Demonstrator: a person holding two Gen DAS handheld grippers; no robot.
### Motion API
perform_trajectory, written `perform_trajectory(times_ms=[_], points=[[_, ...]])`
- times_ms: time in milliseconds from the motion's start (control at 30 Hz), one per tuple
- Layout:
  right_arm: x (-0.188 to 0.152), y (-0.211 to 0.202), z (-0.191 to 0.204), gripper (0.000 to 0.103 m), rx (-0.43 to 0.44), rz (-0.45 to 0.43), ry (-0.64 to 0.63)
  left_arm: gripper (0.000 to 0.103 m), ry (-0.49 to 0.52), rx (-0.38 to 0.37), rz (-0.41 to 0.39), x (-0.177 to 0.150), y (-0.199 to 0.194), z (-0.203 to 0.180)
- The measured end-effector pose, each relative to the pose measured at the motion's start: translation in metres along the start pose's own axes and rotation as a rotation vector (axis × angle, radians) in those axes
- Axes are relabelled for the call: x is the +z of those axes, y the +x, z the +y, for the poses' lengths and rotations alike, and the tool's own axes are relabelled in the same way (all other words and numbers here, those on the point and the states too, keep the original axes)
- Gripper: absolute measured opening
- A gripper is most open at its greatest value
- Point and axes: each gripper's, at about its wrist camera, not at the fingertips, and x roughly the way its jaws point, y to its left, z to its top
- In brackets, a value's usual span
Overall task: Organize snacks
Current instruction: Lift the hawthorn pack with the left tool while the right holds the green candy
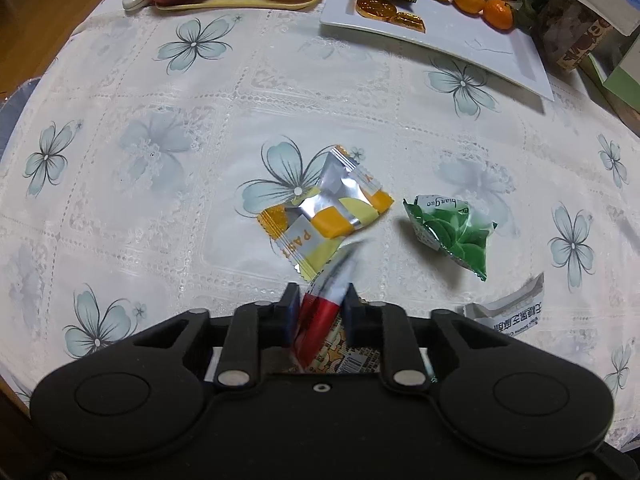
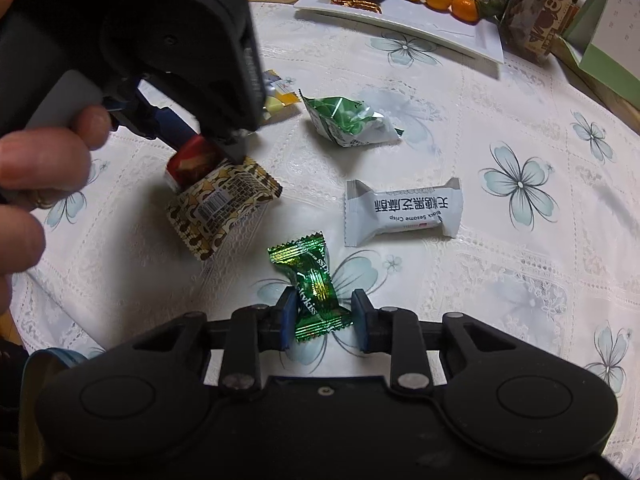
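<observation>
Your left gripper (image 2: 200, 148) is closed on a red-and-white snack packet (image 1: 326, 304), held just above the cashew-print packet (image 2: 218, 204) near the left of the flowered tablecloth (image 2: 500, 280). Further right on the cloth lie the orange-and-yellow packet (image 1: 328, 208), the green leaf-print packet (image 2: 344, 122) and the white black sesame crisp (image 2: 404, 212), all apart from each other. Your right gripper (image 2: 324, 316) stands open around the shiny green candy (image 2: 314, 292), the jaws on both sides of it, while the white tray (image 2: 440, 32) with gold coins and small oranges sits at the far edge.
</observation>
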Motion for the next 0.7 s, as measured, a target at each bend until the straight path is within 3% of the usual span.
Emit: perform_trajectory(times_ms=[167,500,633,700], points=[[0.001,-0.005,-0.014,0.029,0.031,0.012,0.068,0.016,0.0,-0.041,0.0,-0.004,-0.005,0.006],[0.01,-0.021,-0.043,0.029,0.07,-0.025,0.221,0.01,-0.007,-0.106,-0.094,-0.008,-0.034,0.031],[0.014,-0.02,-0.048,0.029,0.06,-0.026,0.249,0.011,0.003,-0.076,-0.083,-0.009,-0.03,0.033],[0.012,-0.018,-0.047,0.029,0.061,-0.014,0.253,0.016,-0.01,-0.05,-0.058,-0.01,-0.022,0.034]])
